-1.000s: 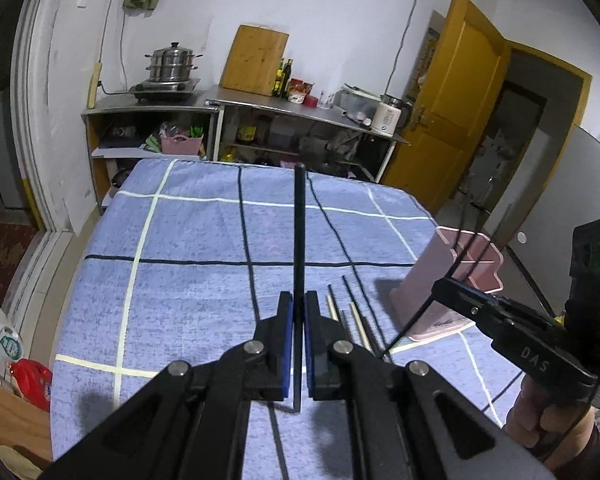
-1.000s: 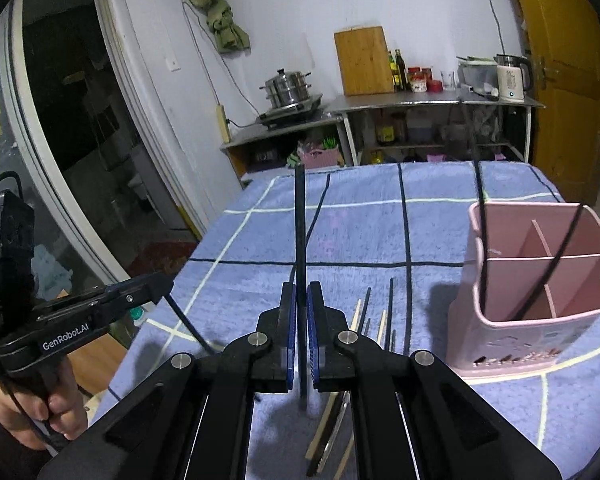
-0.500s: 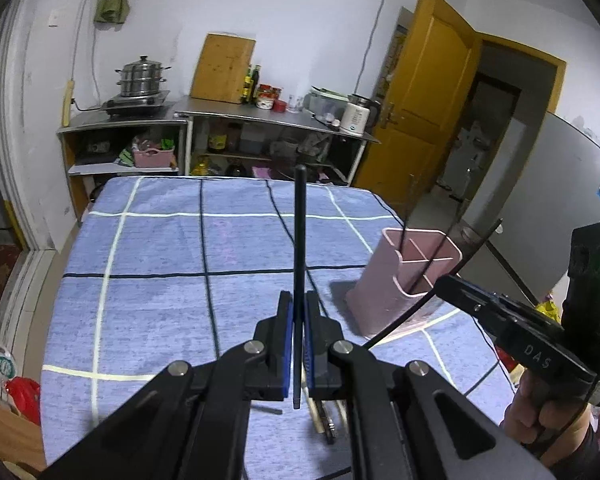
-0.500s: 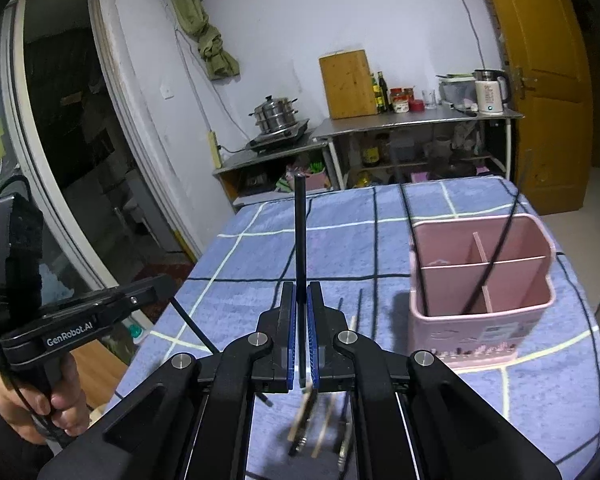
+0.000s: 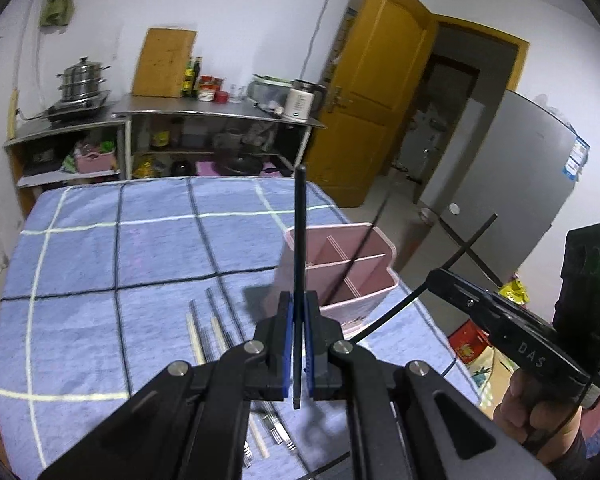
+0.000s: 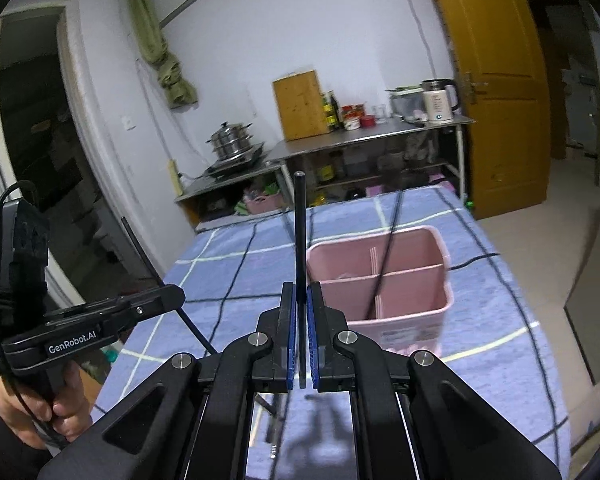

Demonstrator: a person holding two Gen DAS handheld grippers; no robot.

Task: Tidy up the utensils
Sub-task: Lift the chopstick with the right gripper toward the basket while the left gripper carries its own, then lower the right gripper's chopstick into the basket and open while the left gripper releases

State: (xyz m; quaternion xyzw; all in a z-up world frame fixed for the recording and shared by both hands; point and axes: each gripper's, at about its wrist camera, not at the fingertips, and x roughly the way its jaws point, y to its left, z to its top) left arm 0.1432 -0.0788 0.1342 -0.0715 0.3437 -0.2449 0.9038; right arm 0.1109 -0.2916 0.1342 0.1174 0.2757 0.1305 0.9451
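My left gripper [image 5: 299, 300] is shut on a black chopstick [image 5: 300, 232] that sticks up and forward from the jaws. Just behind and right of it stands the pink divided utensil holder [image 5: 384, 246], with one black chopstick [image 5: 364, 248] leaning inside. My right gripper [image 6: 301, 292] is shut on a second black chopstick [image 6: 299, 232], with the holder [image 6: 440, 248] right behind its tips. Each gripper shows in the other's view: the right gripper [image 5: 436, 280] at the right and the left gripper [image 6: 172, 296] at the left, each with its stick crossing it. Loose chopsticks [image 5: 216, 328] lie on the cloth.
The table wears a blue checked cloth [image 5: 100, 264]. Metal cutlery [image 6: 274, 420] lies under my right gripper. Steel shelves [image 5: 204, 108] with a pot, cutting board and kettle stand beyond the table's far edge. A yellow door [image 5: 372, 112] and a grey fridge [image 5: 512, 184] are at the right.
Both grippers have risen and moved towards the pink holder, which now sits close behind their tips. Each still clamps its black chopstick.
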